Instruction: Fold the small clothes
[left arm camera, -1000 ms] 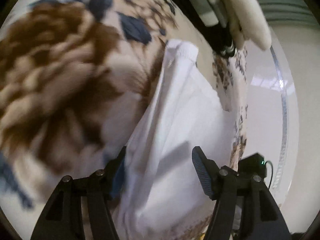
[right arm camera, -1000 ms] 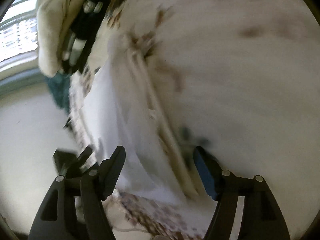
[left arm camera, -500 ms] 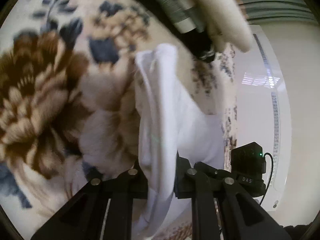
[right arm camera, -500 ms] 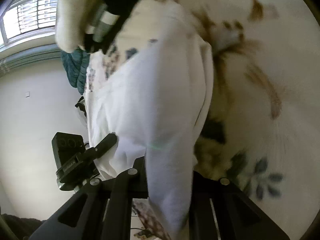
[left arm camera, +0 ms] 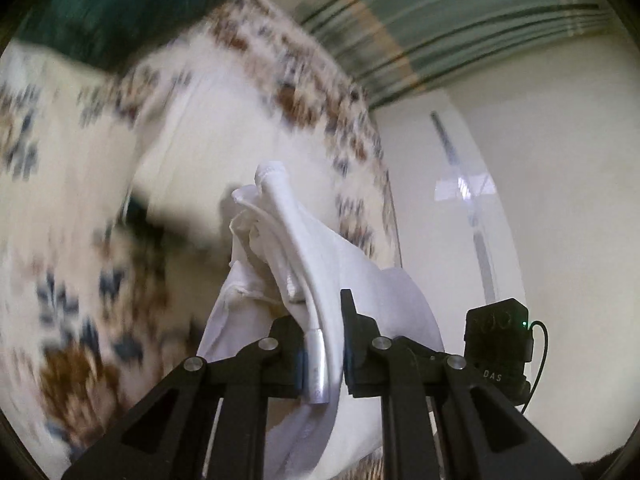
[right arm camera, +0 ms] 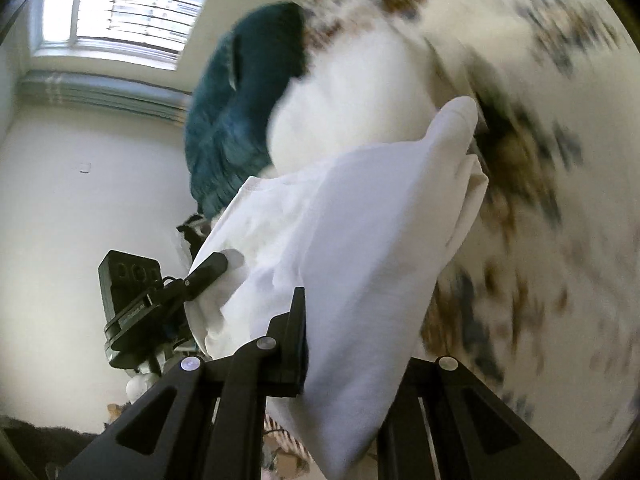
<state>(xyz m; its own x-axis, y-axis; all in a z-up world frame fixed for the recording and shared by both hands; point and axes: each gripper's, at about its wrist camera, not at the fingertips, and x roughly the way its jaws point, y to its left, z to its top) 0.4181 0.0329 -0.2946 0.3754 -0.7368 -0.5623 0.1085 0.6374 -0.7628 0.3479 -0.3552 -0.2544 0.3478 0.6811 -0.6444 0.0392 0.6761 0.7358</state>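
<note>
— Two grippers, one white garment: what do you have?

— Your left gripper is closed to a narrow gap on a bunched, rolled edge of the white cloth, which rises in folds between its black fingers. Your right gripper is clamped on the same white garment; the fabric drapes over the right-hand finger and hides it.

— Where does the garment sit?

— It hangs between your two tools, in front of the blurred floral bedspread. From the right wrist you can see the left gripper pinching the far edge.

— And around it?

— One dark teal cushion lies on the bedspread beyond the garment, near a bright window.
</note>
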